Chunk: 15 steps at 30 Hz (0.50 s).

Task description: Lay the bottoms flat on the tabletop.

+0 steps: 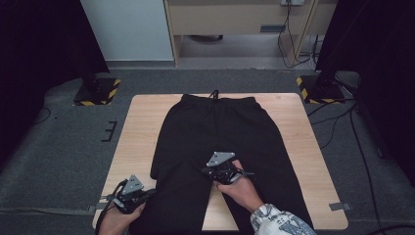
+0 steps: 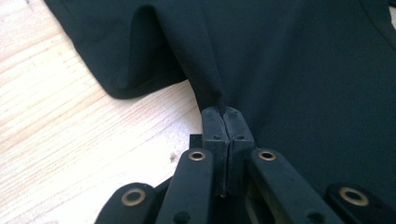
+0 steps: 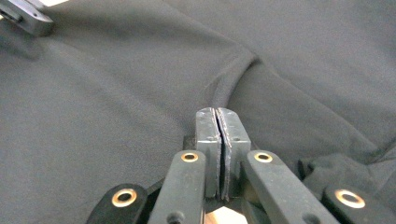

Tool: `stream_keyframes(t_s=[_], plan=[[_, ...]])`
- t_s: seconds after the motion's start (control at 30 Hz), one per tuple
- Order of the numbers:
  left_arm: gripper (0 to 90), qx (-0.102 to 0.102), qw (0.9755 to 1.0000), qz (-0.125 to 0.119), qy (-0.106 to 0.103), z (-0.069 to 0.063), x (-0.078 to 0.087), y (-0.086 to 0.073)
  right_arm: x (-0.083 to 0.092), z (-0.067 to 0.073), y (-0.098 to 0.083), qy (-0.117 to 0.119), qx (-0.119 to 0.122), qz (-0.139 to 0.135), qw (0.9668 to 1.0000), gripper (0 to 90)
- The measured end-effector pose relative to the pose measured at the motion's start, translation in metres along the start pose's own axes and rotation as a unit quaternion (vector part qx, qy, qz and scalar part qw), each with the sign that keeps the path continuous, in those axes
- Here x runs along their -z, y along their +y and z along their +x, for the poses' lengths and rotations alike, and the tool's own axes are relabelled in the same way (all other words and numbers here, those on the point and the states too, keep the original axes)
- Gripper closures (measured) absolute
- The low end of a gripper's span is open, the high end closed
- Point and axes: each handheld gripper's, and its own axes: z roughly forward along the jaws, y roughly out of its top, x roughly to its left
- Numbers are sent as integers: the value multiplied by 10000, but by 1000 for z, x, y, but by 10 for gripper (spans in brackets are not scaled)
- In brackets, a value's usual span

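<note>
left gripper [image 2: 224, 112] has its jaws pinched tight on a fold of the black fabric sweatpants [image 1: 210, 132], a ridge of cloth rising straight ahead of its tips and pale wooden table [image 2: 60, 140] beside it. right gripper [image 3: 222, 114] is likewise clamped on a raised crease, the sweatpants spread all around it.

Each gripper is black with 2 thick jaws side by side. The left gripper [image 1: 131, 196] and the right gripper [image 1: 222, 169] each have a grey 3-cornered plate on top. Round brass rings sit in the arms. The right sleeve [image 1: 280, 221] is white with dark patterns.
</note>
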Motion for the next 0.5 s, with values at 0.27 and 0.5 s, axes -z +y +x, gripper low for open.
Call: stream_keyframes(t_s=[0.27,0.5], plan=[[762,223,9984,-458,247,15,9,5,1,4,-3,0,6,20,10000,885],[676,481,9943,-711,626,58,3,33,3,1,-7,57,26,102,9999,884]])
